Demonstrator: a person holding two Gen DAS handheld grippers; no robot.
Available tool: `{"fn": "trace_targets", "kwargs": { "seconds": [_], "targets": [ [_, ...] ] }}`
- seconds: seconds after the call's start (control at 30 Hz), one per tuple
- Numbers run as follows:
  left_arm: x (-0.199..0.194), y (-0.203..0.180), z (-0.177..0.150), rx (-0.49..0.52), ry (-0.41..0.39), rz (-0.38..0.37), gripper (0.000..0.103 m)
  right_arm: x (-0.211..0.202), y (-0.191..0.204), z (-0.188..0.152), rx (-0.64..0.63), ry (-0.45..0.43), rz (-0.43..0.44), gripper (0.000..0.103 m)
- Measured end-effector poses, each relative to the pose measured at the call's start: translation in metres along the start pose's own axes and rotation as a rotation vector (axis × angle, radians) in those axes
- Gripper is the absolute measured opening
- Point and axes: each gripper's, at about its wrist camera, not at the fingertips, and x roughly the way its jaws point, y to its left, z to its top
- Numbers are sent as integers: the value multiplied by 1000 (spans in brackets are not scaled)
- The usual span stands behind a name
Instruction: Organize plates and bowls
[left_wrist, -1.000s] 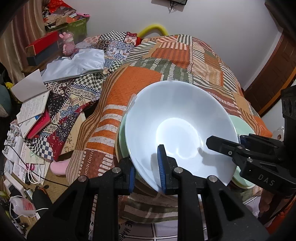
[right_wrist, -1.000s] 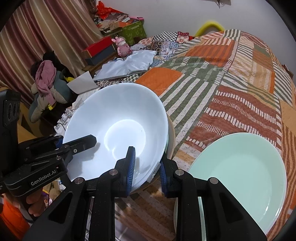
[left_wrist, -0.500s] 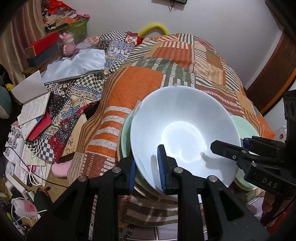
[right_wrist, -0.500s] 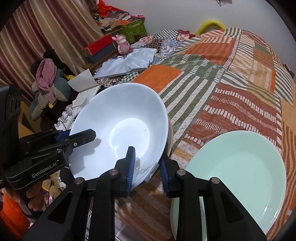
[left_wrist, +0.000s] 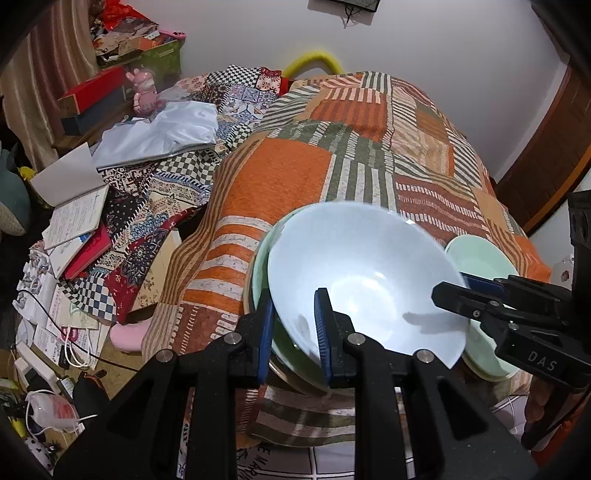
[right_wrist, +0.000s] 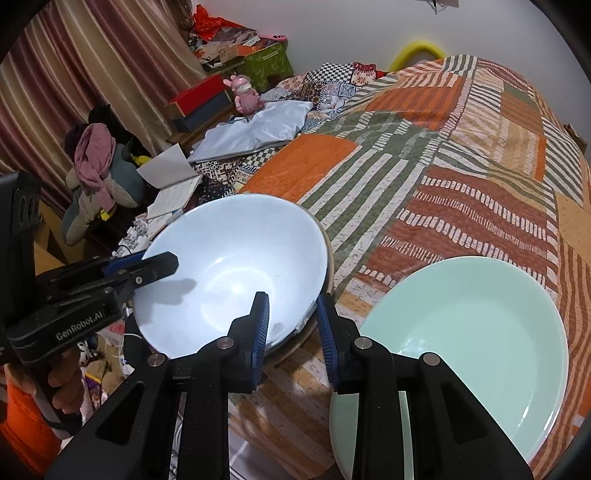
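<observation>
The white bowl (left_wrist: 364, 280) sits on top of a small stack of dishes at the near edge of the bed (left_wrist: 280, 177). Under it you can see a green dish (left_wrist: 263, 258) and a brown rim at the bottom.

Your left tool (left_wrist: 293, 325) has its two blue pads on each side of the bowl's near rim, at about 7 o'clock on the bowl. The gap is narrow, but I cannot tell if the pads are pressing the rim or have just let go.

Your right tool (right_wrist: 291, 325) is at the bowl's other side, about 4 o'clock on it. One pad is inside the bowl and one is outside, with a little space showing, so it looks loose.

The big green plate (right_wrist: 469, 332) lies flat on the bed at 3 o'clock from the bowl, just beside your right tool. Your right hand is nearer to it, so I think that plate is the next one to pick up.
</observation>
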Motion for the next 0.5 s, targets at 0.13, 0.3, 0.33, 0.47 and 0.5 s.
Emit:
{"fn": "trace_targets", "kwargs": {
  "seconds": [0.13, 0.3, 0.33, 0.47, 0.5],
  "targets": [
    [-6, 0, 1, 2, -13, 28, 21, -1, -2, -1, 0, -3, -5, 26],
    [-11, 6, 0, 0, -17, 51, 29, -4, -5, -2, 11, -15, 1, 26],
    [-11, 8, -1, -3, -18, 57, 29, -5, -5, -2, 12, -16, 1, 27],
    [-9, 15, -7, -21, -10, 57, 37, -3, -8, -1, 16, -15, -5, 31],
    [-8, 16, -8, -27, -10, 55, 38, -2, -9, -1, 18, -12, -4, 31]
  ]
}}
